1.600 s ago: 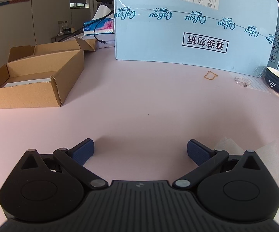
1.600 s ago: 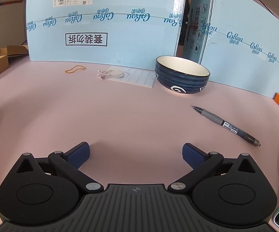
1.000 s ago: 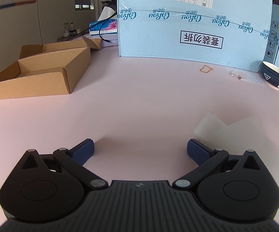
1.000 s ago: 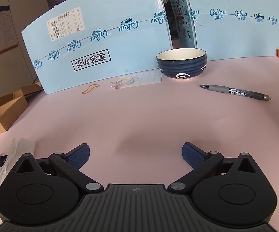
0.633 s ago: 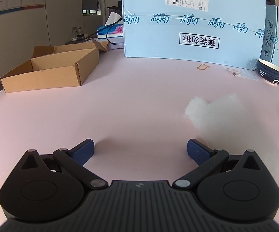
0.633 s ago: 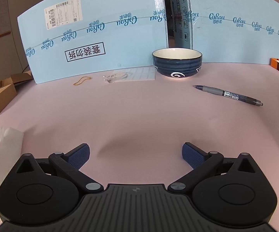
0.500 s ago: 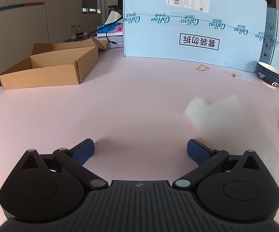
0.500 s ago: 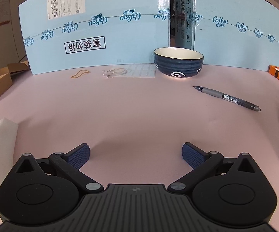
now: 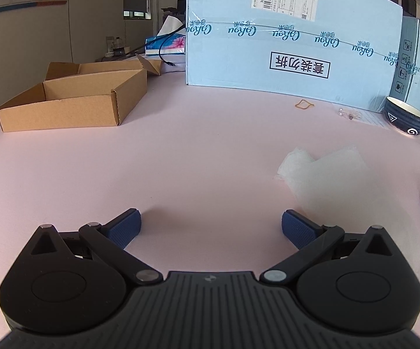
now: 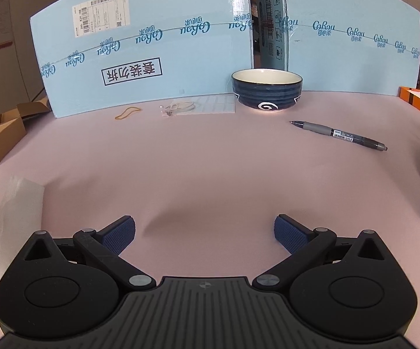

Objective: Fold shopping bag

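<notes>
Two hand-held grippers are seen above a pink tabletop (image 9: 181, 160), each with its blue-padded jaws spread wide and nothing held between them. At the far left, an open cardboard box (image 9: 73, 99) is seen resting on the tabletop, with a large pale blue carton (image 9: 282, 46) stood upright behind it. The left hand-held gripper (image 9: 211, 226) is held low over bare tabletop, and the shopping bag (image 9: 323, 171), a thin translucent white sheet, is laid flat just ahead and to its right, apart from the pads. In the right wrist view the same bag (image 10: 15, 212) is found at the left edge, beside the left finger of the right hand-held gripper (image 10: 204, 231). Farther back, a rubber band (image 10: 128, 112), a dark blue bowl (image 10: 266, 90) and a grey pen (image 10: 339, 135) are spread along the tabletop.
</notes>
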`<state>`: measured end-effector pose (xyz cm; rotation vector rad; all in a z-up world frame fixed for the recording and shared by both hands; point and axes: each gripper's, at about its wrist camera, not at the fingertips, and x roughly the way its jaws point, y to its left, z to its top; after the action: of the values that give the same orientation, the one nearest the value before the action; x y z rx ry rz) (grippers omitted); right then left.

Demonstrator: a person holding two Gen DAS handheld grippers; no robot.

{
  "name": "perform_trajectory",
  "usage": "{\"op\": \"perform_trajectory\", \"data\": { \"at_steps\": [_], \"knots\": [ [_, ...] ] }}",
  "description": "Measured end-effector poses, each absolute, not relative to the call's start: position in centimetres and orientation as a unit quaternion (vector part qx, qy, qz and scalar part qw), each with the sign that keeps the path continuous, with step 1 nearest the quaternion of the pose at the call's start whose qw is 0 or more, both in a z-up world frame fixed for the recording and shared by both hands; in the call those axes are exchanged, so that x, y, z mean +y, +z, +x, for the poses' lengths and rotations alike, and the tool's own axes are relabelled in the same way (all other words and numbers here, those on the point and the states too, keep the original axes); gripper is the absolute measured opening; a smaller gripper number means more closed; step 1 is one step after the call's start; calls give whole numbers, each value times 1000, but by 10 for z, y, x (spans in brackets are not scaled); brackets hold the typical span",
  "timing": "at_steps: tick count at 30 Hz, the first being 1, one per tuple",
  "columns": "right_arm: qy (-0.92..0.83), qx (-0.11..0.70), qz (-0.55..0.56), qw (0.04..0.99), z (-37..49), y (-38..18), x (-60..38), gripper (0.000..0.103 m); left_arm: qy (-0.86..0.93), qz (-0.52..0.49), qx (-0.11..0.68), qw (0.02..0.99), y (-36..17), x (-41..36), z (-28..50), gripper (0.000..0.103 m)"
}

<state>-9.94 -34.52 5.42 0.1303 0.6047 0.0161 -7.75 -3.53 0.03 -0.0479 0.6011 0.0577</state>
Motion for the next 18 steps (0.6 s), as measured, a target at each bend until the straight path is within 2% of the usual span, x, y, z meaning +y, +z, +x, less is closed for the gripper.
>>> {"op": "perform_trajectory", "data": {
  "at_steps": [10, 13, 16, 18],
  "knots": [
    [148, 221, 166, 949, -166, 75, -308, 103, 20, -49, 287, 956, 1, -30, -79, 103],
    [134, 254, 146, 947, -161, 93, -291, 103, 18, -56, 285, 957, 2, -28, -79, 103],
    [138, 258, 132, 947, -163, 81, -280, 98, 16, -61, 283, 957, 2, -27, -79, 103],
    [144, 227, 118, 956, -166, 64, -279, 85, 16, -61, 283, 957, 2, -26, -80, 103]
  ]
}}
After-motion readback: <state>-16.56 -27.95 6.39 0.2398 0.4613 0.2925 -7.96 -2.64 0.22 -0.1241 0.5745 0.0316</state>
